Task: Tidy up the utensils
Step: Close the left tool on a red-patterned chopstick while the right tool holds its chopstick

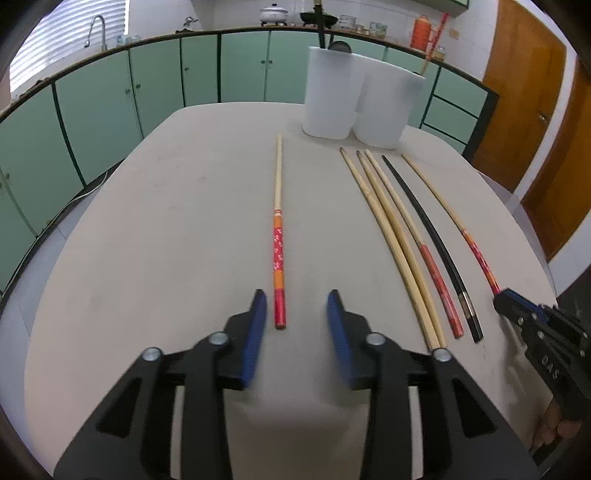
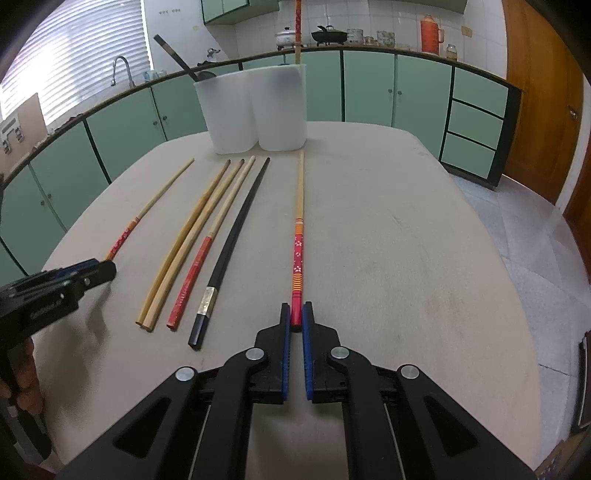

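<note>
Several chopsticks lie lengthwise on the grey table [image 1: 166, 229]. In the left wrist view my left gripper [image 1: 297, 306] is open, its jaws on either side of the red end of a flower-patterned chopstick [image 1: 279, 254]. In the right wrist view my right gripper [image 2: 296, 321] is shut on the red end of another flower-patterned chopstick [image 2: 298, 243], which rests on the table [image 2: 406, 240]. Between them lie two plain bamboo chopsticks [image 2: 184, 240], a red-handled one [image 2: 194, 273] and a black one [image 2: 229, 251]. Two white tubs [image 2: 255, 110] stand at the far edge, with a black chopstick and a patterned one in them.
Green kitchen cabinets [image 1: 110, 110] run behind the table, with a sink tap [image 1: 96, 31], pots and a red flask on the counter. A wooden door [image 2: 546, 92] is at the right. My right gripper also shows in the left wrist view [image 1: 498, 295] at the right edge.
</note>
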`<state>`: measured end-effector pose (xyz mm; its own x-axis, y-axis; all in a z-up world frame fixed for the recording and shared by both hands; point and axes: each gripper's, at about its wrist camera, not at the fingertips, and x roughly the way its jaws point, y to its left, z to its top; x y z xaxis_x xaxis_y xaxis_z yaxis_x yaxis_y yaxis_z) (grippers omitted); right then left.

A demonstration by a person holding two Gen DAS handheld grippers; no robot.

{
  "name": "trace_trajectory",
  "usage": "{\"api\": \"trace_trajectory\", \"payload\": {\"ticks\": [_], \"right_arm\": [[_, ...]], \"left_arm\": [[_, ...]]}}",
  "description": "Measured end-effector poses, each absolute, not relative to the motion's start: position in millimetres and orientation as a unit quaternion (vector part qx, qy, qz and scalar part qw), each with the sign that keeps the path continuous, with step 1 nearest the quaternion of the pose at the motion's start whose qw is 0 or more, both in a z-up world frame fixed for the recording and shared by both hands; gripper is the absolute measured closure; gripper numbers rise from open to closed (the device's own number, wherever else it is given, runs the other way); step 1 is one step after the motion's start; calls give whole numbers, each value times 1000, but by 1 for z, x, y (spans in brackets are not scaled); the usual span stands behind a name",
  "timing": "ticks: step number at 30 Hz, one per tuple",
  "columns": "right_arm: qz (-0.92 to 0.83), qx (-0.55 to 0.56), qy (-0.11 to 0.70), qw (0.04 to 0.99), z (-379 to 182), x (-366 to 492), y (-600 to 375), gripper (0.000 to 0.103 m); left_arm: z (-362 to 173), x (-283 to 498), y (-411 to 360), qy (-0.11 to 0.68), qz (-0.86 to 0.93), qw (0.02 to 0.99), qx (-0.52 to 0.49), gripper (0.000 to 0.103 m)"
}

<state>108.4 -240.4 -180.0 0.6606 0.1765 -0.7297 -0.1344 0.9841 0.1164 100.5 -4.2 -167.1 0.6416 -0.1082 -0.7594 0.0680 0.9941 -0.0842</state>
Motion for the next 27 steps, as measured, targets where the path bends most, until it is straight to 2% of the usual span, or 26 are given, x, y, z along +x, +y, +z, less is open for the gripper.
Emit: {"api": "trace_trajectory", "payload": {"ticks": [11,16,23,27], "right_arm": [[90,38,402,910,-181,109,-244,97],[89,37,402,910,-181,109,-243,97],[87,35,402,911,-181,110,-243,97],[87,36,402,911,-181,110,-243,97]], "left_arm": [[-168,97,-2,421,-45,906,-12,68],[-168,99,0,418,-41,907,-15,78],[-168,96,-1,417,-35,908,-11,80],[-168,96,-1,418,-32,908,-11,92]]}}
